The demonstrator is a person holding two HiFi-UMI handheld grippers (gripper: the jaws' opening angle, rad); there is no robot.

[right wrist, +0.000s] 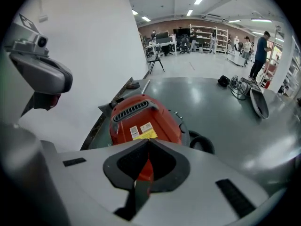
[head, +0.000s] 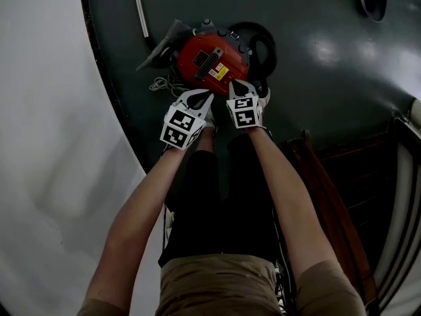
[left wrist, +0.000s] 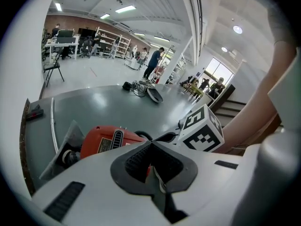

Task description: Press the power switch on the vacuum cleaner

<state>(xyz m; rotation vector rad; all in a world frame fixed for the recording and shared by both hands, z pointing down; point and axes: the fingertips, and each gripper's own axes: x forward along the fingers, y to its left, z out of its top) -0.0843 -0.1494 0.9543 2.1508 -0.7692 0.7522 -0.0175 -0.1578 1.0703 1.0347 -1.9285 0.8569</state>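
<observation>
Standing on the dark floor (head: 316,64) close to its left edge, where a white wall (head: 52,110) begins, the red vacuum cleaner (head: 210,61) is seen from above in the head view. Its black hose (head: 260,41) is curled at its right side, a pale tube (head: 140,8) lies beyond it and is cut off by the top of the picture, and a loose cord (head: 161,84) is bunched at its near left.

The left gripper (head: 197,97) and the right gripper (head: 242,85) are held side by side over the near edge of the machine. The jaws of both are pressed together at the tips, with nothing gripped between them. This is shown in the left gripper view (left wrist: 151,145), where the vacuum cleaner (left wrist: 110,140) is half hidden behind the gripper's body. It is shown again in the right gripper view (right wrist: 146,142), where the vacuum cleaner (right wrist: 141,119) fills the space just past the tips.

Whether either gripper touches the casing cannot be told, since the tips cover that spot. The power switch cannot be picked out among the dim fittings.
</observation>
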